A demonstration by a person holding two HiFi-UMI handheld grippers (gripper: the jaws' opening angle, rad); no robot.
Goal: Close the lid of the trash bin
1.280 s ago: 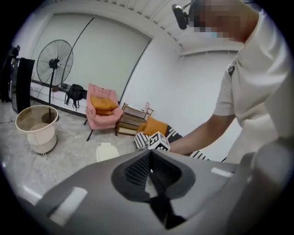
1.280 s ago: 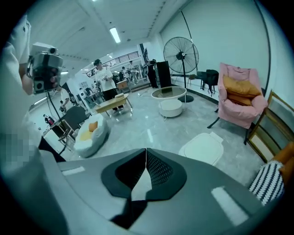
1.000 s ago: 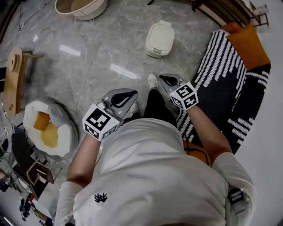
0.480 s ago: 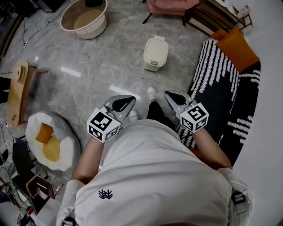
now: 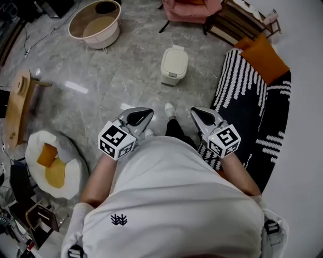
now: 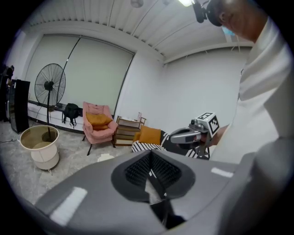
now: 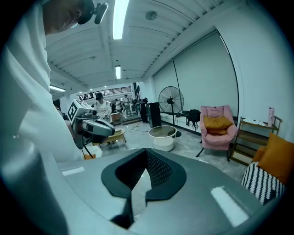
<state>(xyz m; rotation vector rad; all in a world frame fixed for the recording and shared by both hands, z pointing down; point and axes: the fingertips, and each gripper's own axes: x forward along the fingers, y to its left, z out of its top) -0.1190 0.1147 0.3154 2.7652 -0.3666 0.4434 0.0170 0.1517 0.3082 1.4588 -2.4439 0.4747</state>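
The small cream trash bin [image 5: 174,65] stands on the grey marble floor ahead of my feet, its lid lying flat on top. My left gripper [image 5: 146,113] and right gripper [image 5: 196,113] hover at waist height near my body, well short of the bin and apart from it. Both are shut with nothing between the jaws. The left gripper view shows its shut jaws with the right gripper [image 6: 189,135] off to the side and the bin [image 6: 106,157] small on the floor. In the right gripper view the left gripper [image 7: 92,126] appears.
A round beige tub [image 5: 94,20] stands far left and a pink armchair [image 5: 192,7] behind the bin. A black-and-white striped rug [image 5: 252,101] with an orange cushion [image 5: 265,58] lies on the right. A wooden stool [image 5: 17,98] and a white-and-yellow floor cushion [image 5: 53,158] lie left.
The bin now looks smaller and farther off, with more of the room in view. The right gripper has drawn back toward my body. Both grippers stay shut.
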